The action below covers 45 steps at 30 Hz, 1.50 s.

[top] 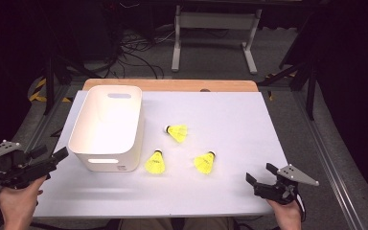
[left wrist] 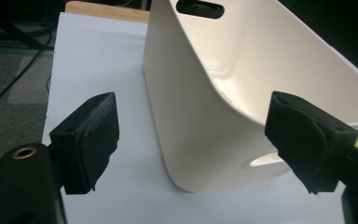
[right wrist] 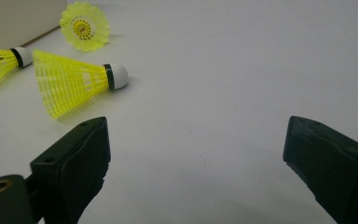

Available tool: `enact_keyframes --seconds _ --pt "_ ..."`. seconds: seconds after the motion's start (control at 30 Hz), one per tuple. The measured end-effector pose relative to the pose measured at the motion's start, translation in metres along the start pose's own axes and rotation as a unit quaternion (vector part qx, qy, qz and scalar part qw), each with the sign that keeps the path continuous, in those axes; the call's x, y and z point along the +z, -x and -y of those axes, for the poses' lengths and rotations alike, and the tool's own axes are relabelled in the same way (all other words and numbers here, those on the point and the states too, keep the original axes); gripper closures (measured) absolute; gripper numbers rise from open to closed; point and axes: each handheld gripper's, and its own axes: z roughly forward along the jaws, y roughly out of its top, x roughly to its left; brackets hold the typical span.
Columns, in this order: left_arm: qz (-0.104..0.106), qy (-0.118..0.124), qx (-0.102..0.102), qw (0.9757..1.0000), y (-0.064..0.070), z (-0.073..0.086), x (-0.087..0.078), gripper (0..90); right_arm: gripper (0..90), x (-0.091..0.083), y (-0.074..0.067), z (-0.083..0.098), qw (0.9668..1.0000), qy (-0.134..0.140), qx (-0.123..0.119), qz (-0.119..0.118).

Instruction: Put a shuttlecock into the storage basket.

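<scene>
Two grippers, left gripper [top: 52, 157] and right gripper [top: 259, 173], gape wide, holding nothing; bin [top: 106, 125] label unreadable.

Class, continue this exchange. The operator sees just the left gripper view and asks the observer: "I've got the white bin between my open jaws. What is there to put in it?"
Observer: Three shuttlecocks lie on the table, to the right of the bin.
Operator: Where's my right gripper?
Observer: The right gripper is at the table's near right corner, jaws open, holding nothing.
Operator: Which one is closest to it?
Observer: The rightmost shuttlecock, which lies on its side, apart from the other two.
</scene>
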Motion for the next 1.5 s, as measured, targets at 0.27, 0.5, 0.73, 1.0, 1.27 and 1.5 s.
enact_keyframes --seconds 0.27,0.5,0.73,1.0,1.27,1.5 --pt "0.007 -0.010 0.009 0.9999 0.009 -0.010 0.004 21.3 7.8 0.000 0.000 0.000 1.0000 -0.001 0.000 0.000" --pt "0.015 -0.013 0.019 0.9996 0.018 -0.017 0.009 21.6 8.2 0.000 0.000 0.000 1.0000 0.001 -0.002 -0.001" --pt "0.021 -0.014 0.026 0.9994 0.025 -0.023 0.015 21.6 8.4 0.000 0.000 0.000 1.0000 0.001 -0.002 0.000" --pt "0.031 -0.012 0.030 0.9990 0.031 -0.028 0.021 22.9 8.4 0.000 0.001 0.000 1.0000 0.000 -0.001 -0.001" --pt "0.042 -0.016 0.038 0.9983 0.038 -0.031 0.028 22.8 8.5 0.000 0.001 0.000 1.0000 -0.002 -0.001 0.000" --pt "0.051 -0.016 0.041 0.9977 0.042 -0.032 0.032 24.0 8.5 0.000 0.001 0.000 1.0000 -0.001 -0.001 -0.001"
